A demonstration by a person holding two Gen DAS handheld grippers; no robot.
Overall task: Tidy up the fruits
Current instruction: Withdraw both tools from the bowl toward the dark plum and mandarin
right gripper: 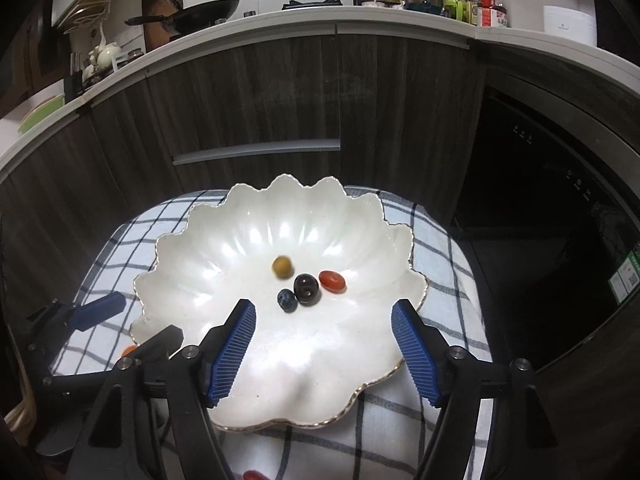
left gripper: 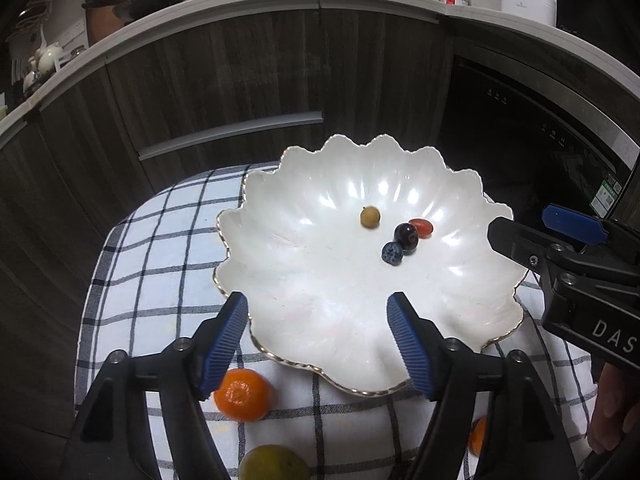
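Lying beyond both spread tools (left gripper: 318, 308) (right gripper: 324, 316), fruits (right gripper: 306, 287) fill plate (right gripper: 224, 248).

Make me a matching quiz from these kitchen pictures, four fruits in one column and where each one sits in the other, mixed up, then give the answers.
Things:
1. blueberry
2. red cherry tomato
3. tangerine
4. tan round fruit

Places:
A. on the checked cloth, beside the white scalloped plate
B. alone on the plate, apart from the cluster
C. on the plate, on the dark cherry's far side
D. on the plate, on the cherry's near side

Pairs: 1-D, 2-C, 3-A, 4-B
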